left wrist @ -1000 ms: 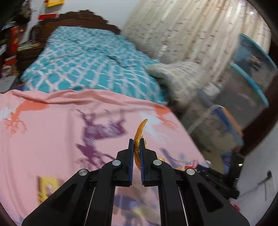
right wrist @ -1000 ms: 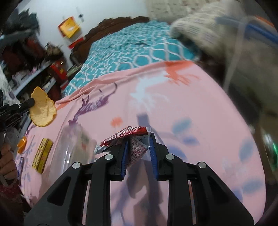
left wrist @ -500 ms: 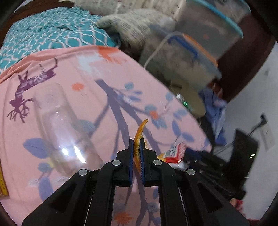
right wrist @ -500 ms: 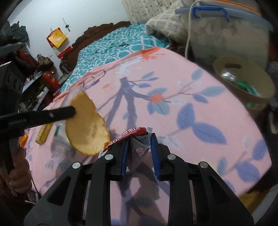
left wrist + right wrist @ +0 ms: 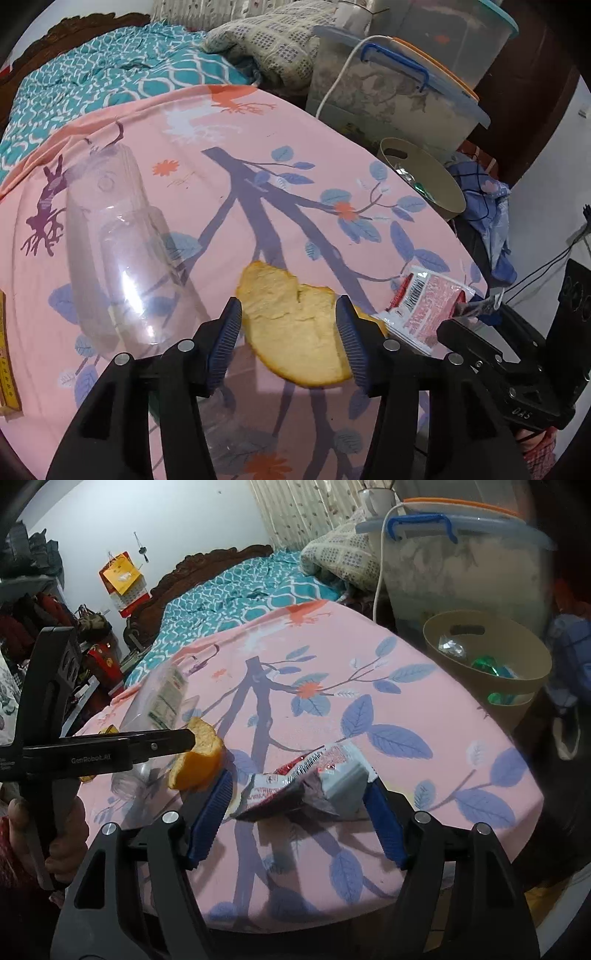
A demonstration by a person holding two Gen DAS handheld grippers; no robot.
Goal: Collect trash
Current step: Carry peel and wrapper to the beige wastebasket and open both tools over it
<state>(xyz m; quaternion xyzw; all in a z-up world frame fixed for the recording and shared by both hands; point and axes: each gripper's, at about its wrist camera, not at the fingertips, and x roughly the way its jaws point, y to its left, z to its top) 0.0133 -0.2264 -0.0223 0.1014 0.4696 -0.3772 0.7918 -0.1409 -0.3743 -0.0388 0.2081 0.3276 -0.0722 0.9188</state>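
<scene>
Releasing | left gripper [image 5: 288, 334] spread, orange peel [image 5: 295, 325] loose between jaws | right gripper [image 5: 299, 810] just opened around wrapper [image 5: 303, 779] | both short of bin [image 5: 517, 686] | light, limp; pinch edges
</scene>
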